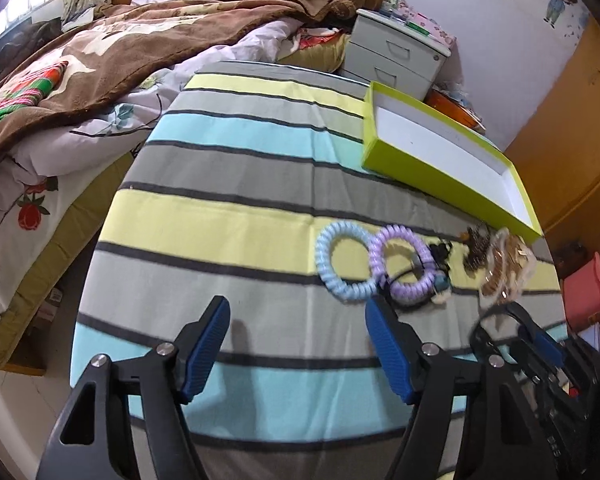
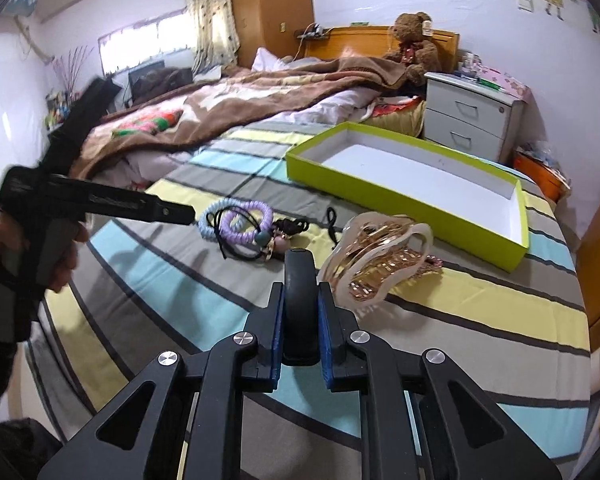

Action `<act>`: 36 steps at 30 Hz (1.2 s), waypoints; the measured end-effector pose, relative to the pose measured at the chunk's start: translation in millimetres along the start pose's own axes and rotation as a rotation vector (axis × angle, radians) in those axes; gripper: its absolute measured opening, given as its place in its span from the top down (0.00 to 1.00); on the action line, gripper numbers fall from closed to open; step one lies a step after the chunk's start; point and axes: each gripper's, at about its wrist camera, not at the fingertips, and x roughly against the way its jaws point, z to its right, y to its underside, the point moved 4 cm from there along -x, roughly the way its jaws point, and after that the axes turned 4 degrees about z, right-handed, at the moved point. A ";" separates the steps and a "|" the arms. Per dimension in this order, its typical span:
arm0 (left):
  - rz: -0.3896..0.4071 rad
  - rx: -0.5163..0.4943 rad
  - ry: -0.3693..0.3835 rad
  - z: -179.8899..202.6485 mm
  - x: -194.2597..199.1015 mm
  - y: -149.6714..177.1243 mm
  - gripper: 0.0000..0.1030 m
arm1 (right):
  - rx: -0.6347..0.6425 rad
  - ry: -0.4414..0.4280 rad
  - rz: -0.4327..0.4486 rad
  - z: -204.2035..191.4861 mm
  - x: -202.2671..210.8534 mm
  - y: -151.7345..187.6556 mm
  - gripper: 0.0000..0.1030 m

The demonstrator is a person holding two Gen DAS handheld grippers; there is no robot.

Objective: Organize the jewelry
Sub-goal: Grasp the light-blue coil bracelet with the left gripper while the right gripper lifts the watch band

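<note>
The right tool (image 2: 299, 308) has its 2 blue pads (image 2: 277, 328) pressed against a black hoop-shaped piece (image 2: 298, 280), holding it upright between them. Just beyond and right of that tool sits a cream and gold hair claw (image 2: 376, 260), on the striped cloth (image 2: 220, 300) that covers the bench. Taking the green box (image 2: 404, 184) as landmark: the claw lies near its front wall, the box itself open and white inside, towards the far right of the cloth. Well to the box's left and nearer the camera lie a pale blue coil hair tie (image 1: 342, 264) and a purple coil hair tie (image 1: 404, 270), touching each other, with black elastic cords (image 2: 236, 240) tangled over them and small ornaments beside.

The left tool (image 1: 298, 320) stands wide, nothing between its pads, hovering over bare cloth, with the blue coil just past its right finger. A hand (image 2: 66, 252) grips its handle. Behind the box are a bed (image 2: 240, 96) with a brown blanket and a grey drawer cabinet (image 2: 472, 120).
</note>
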 end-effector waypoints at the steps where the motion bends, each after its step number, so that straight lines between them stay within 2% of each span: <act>1: 0.003 -0.004 -0.008 -0.3 -2.2 -2.8 0.31 | -0.007 0.001 0.010 1.1 3.4 -1.3 0.85; 5: -0.003 -0.010 -0.021 0.6 -11.6 -11.2 0.32 | -0.020 -0.002 0.039 2.5 12.7 -6.8 0.85; 11: -0.023 -0.040 -0.090 3.7 -29.8 -15.7 0.32 | -0.023 -0.001 0.063 4.0 18.2 -14.1 0.85; 20: -0.031 -0.091 -0.175 8.0 -34.3 -15.4 0.31 | -0.037 0.009 0.088 13.9 20.6 -21.5 0.85; 23: -0.024 -0.084 -0.174 10.2 -34.2 -16.5 0.40 | -0.046 0.011 0.089 16.9 19.8 -22.3 0.85; 25: -0.020 -0.095 -0.164 14.1 -33.0 -16.7 0.58 | -0.047 0.014 0.088 18.3 19.2 -23.0 0.85; 27: -0.018 -0.105 -0.143 18.6 -32.3 -16.4 0.68 | -0.051 0.016 0.093 20.0 19.9 -22.0 0.85; 29: -0.020 -0.120 -0.138 23.0 -32.1 -15.5 0.74 | -0.060 0.019 0.095 22.0 20.6 -22.6 0.85; 31: -0.024 -0.119 -0.121 26.1 -30.8 -14.4 0.85 | -0.064 0.026 0.098 24.5 21.5 -23.2 0.85; 36: -0.007 -0.105 -0.086 28.2 -24.2 -15.7 0.88 | -0.076 0.046 0.113 29.8 26.6 -27.4 0.85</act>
